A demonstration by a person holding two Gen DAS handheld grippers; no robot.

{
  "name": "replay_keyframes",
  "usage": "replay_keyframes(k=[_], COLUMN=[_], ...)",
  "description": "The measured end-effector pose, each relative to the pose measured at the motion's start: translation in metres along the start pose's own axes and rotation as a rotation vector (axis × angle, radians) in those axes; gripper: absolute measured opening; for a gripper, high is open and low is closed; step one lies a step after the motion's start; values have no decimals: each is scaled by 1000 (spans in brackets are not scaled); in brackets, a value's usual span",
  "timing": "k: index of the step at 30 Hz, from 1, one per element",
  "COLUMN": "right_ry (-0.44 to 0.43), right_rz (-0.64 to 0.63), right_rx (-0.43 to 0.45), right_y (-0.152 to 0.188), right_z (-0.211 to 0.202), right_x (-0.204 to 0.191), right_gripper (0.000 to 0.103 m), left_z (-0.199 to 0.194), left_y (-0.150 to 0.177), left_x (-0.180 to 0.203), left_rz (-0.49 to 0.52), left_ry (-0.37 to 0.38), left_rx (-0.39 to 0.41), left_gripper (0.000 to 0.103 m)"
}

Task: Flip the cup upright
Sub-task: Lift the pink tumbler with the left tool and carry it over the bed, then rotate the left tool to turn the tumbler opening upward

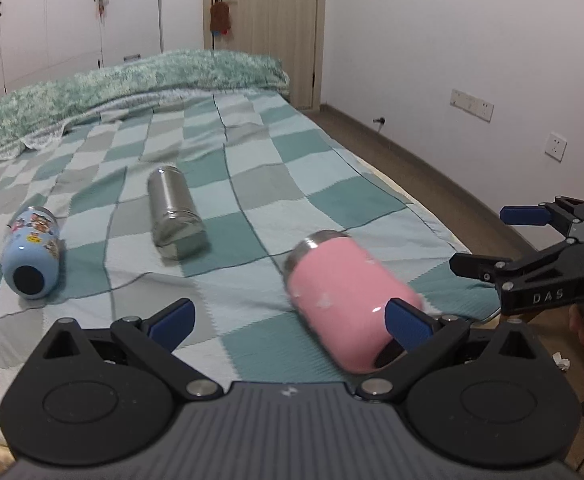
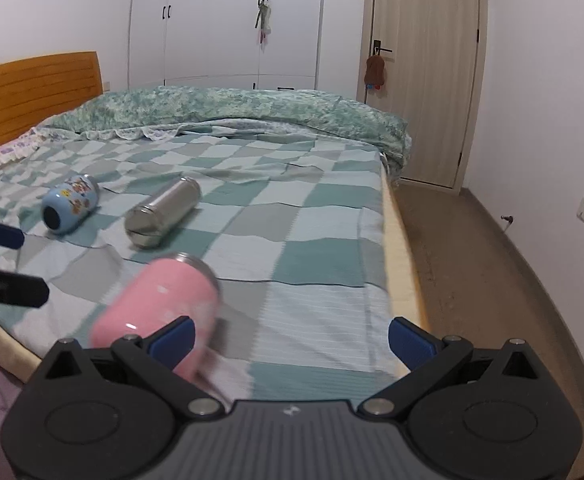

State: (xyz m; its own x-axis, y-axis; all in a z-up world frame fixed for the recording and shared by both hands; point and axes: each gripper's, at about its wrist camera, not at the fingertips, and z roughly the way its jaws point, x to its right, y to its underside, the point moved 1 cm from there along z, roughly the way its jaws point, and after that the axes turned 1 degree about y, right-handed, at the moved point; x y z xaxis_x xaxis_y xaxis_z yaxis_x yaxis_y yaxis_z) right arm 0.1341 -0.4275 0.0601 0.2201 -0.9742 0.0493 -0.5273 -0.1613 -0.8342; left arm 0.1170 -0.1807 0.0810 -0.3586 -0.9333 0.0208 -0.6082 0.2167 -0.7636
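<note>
A pink cup [image 1: 348, 300] lies on its side on the checked bedspread [image 1: 252, 184], blurred as if rolling; it also shows in the right wrist view [image 2: 160, 304]. A steel cup [image 1: 174, 212] and a light blue cartoon cup [image 1: 32, 252] lie on their sides further left; they show in the right wrist view as the steel cup [image 2: 162, 212] and the blue cup [image 2: 70, 208]. My left gripper [image 1: 290, 324] is open and empty, its right finger beside the pink cup. My right gripper [image 2: 292, 340] is open and empty, with the pink cup by its left finger. The right gripper [image 1: 492, 240] also shows at the right of the left wrist view.
A rumpled green quilt [image 1: 132, 84] lies along the far side of the bed. The bed's edge [image 2: 402, 256] drops to the floor [image 2: 472, 280] on the right. A wooden headboard [image 2: 32, 92], wardrobe [image 2: 228, 24] and door [image 2: 424, 72] stand behind.
</note>
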Motion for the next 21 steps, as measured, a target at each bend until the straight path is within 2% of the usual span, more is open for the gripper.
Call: replay_keyframes(k=[8,12,21], right_ry=[-34,-54,-101], right_rz=[-87,-119,-141], right_rx=[11,5,9], right_y=[12,15,16], right_z=[14,28,52], right_x=[20,25,40], right_gripper=[103,103,103], left_z=[46,69,111], left_y=[-24,-35,-50], left_x=[26,30,25], left_rz=[-72,-87,-212], left_ry=[-36,-61,-52], left_rx=[-202,-257,-343], left_gripper=[103,103,103])
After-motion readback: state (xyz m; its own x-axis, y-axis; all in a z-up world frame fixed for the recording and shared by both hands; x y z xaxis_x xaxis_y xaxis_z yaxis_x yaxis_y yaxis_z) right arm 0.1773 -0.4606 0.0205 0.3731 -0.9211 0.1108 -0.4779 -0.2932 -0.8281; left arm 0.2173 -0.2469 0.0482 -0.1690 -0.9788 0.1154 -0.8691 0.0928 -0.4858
